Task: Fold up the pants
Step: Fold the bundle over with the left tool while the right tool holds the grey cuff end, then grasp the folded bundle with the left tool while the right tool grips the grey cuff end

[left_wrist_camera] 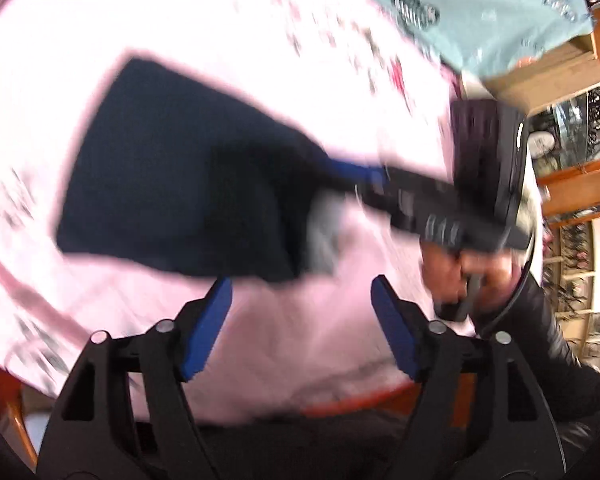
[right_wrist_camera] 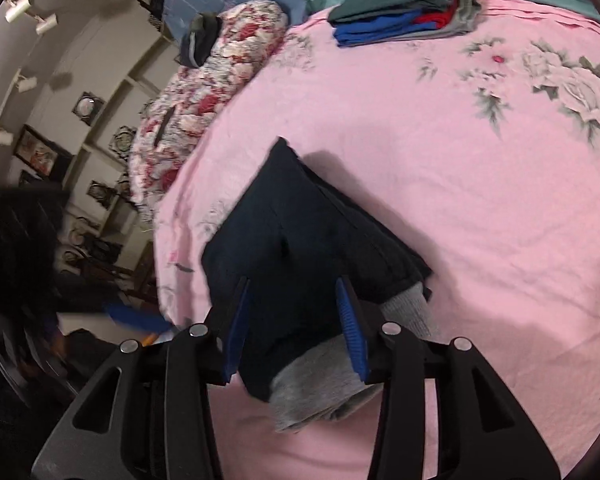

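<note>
Dark navy pants (right_wrist_camera: 300,240) with grey cuffs (right_wrist_camera: 324,388) lie folded in a compact bundle on the pink floral bedsheet (right_wrist_camera: 460,200). My right gripper (right_wrist_camera: 296,316) is open, its blue-padded jaws straddling the bundle's near end just above the grey cuffs. In the blurred left wrist view the pants (left_wrist_camera: 180,172) lie on the sheet ahead, and my left gripper (left_wrist_camera: 300,292) is open and empty, a short way in front of their near edge. The right gripper (left_wrist_camera: 356,172) reaches in from the right at the pants' edge.
A stack of folded clothes (right_wrist_camera: 404,16) sits at the far side of the bed. A floral quilt (right_wrist_camera: 204,92) with a dark item on it lies along the left bed edge. A teal cloth (left_wrist_camera: 480,8) lies at the far right. Shelves stand beyond the bed.
</note>
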Tool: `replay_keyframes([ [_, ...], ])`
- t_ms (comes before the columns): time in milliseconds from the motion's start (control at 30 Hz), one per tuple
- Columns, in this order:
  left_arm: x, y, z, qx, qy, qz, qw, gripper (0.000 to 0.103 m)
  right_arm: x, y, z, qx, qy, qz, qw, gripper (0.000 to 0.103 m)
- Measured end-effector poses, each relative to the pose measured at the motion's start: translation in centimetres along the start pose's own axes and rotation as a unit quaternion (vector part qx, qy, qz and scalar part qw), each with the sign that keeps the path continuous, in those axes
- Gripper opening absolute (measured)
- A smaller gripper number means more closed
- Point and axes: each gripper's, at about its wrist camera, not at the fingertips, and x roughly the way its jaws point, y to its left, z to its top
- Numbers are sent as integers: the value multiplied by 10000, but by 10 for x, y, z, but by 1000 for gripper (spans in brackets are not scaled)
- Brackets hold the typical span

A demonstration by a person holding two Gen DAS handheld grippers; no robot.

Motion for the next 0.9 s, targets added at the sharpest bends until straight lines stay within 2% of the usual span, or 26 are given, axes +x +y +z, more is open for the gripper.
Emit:
replay_keyframes([
  [67, 9, 18, 11, 303, -332, 513, 9977, 74, 5, -7, -4, 86, -61, -278, 9996, 40],
  [133, 36, 21, 18, 641, -146, 867, 9941, 71, 6, -14, -10, 184, -178, -315, 9992, 34],
  [167, 53, 24, 21, 805, 95, 964, 9920, 71, 8, -15, -13, 218, -234, -385, 9987, 32],
  [200, 66, 28, 18, 1040, 178, 1040, 9890, 72, 10, -14, -15, 161, -275, -529, 9981, 29],
  [267, 69, 24, 16, 1443, 69, 1147, 9828, 73, 13, -11, -18, 211, -304, -773, 9963, 28],
  [367, 53, 25, 23, 1594, 99, 1039, 9817, 74, 1, 0, -15, 503, -472, -942, 9932, 32],
  [433, 43, 18, 29, 1772, -124, 1113, 9778, 80, -13, 21, -18, 515, -712, -1047, 9906, 39],
  [533, 20, 20, 41, 2036, -577, 1328, 9683, 89, -24, 45, -30, 482, -902, -995, 9898, 39],
  [600, 16, 28, 45, 2159, -662, 1463, 9631, 89, -20, 55, -39, 604, -944, -935, 9893, 39],
  [667, 24, 38, 48, 2200, -595, 1549, 9613, 89, -12, 58, -47, 774, -908, -973, 9881, 39],
  [767, 37, 54, 48, 2165, -389, 1540, 9633, 89, 0, 57, -55, 1073, -826, -1042, 9853, 39],
  [867, 66, 68, 45, 2240, -29, 1543, 9623, 92, 20, 43, -68, 1228, -651, -1542, 9782, 39],
  [900, 70, 72, 45, 2246, -19, 1532, 9623, 93, 20, 39, -71, 1351, -733, -1511, 9765, 39],
])
